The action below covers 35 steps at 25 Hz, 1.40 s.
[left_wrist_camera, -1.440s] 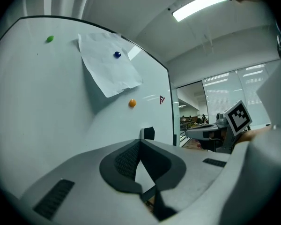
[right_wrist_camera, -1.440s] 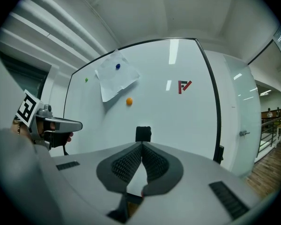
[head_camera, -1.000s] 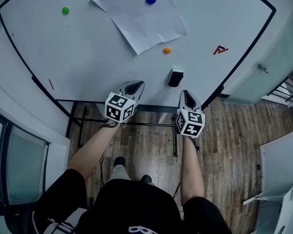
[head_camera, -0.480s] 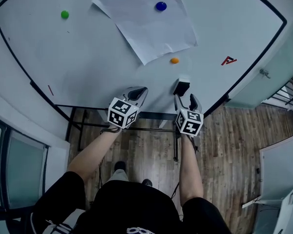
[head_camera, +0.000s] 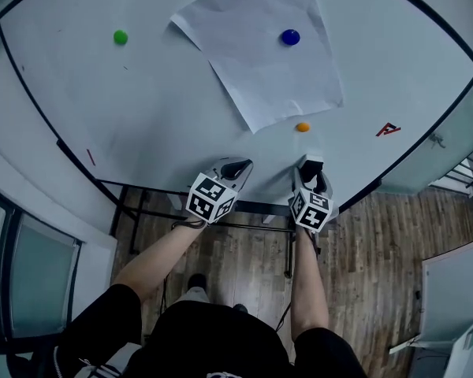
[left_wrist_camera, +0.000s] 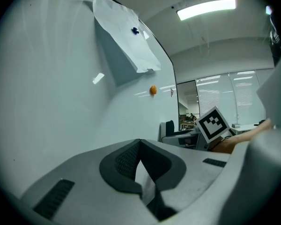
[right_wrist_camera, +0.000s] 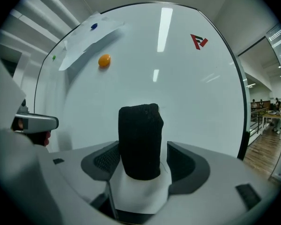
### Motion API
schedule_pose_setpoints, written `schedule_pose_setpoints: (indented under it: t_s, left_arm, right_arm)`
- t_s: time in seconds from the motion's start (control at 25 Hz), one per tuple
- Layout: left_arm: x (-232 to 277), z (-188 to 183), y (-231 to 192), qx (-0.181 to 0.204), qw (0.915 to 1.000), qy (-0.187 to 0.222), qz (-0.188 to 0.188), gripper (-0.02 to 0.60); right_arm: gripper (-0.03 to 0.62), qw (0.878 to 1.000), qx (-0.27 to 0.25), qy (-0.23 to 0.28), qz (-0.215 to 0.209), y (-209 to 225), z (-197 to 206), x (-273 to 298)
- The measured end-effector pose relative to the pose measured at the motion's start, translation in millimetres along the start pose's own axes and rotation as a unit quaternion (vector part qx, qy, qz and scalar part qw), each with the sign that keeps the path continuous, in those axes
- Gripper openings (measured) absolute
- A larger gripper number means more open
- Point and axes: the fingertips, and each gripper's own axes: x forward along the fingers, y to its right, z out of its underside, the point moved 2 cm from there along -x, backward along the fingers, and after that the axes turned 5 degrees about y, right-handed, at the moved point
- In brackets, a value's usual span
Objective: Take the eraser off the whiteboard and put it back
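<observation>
The eraser (head_camera: 313, 164), with a black felt face and a white body, sticks to the whiteboard (head_camera: 142, 116) near its lower edge. My right gripper (head_camera: 310, 178) reaches up to it, and its jaws are opening with the eraser between them. In the right gripper view the eraser (right_wrist_camera: 140, 139) stands upright between the dark pads of the right gripper (right_wrist_camera: 143, 159), with a gap showing on the right side. My left gripper (head_camera: 240, 166) is shut and empty, close to the board and left of the eraser. Its pads meet at the tip of the left gripper (left_wrist_camera: 139, 142).
A sheet of paper (head_camera: 260, 46) hangs on the board under a blue magnet (head_camera: 290, 37). An orange magnet (head_camera: 302, 127) sits just above the eraser, a green magnet (head_camera: 121, 36) far left, a red logo (head_camera: 387, 129) at right. The board's black frame (head_camera: 355, 199) and wooden floor lie below.
Both grippers have moved up toward the board. The right jaws, shut a second ago below the eraser, have opened and now straddle it.
</observation>
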Motion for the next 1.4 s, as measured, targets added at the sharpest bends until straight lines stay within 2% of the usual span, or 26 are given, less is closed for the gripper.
schedule_pose_setpoints:
  t_s: [0.32,0.52,1.12,1.4]
  left_arm:
    - [6,3,-9,-0.002,1.0,-0.001,0.004,0.015]
    - [10,1,-11,0.001,1.0,0.0,0.004,0.015]
    - [3,0,0,0.004,1.0,-0.002,0.001,0.015]
    - [-7,-2,4,0.008,1.0,-0.003,-0.003,0.015]
  right_arm:
    - [0.298,1.0,-0.001,0.011,0.007,-3,-5,10]
    - [0.273,1.0,-0.012,0.013,0.004,-3,-5,10]
    - [0.273,1.0,-0.021,0.004,0.0,-2,-2,5]
    - [0.245,1.0,-0.012,0.003,0.001,-3,-3,-1]
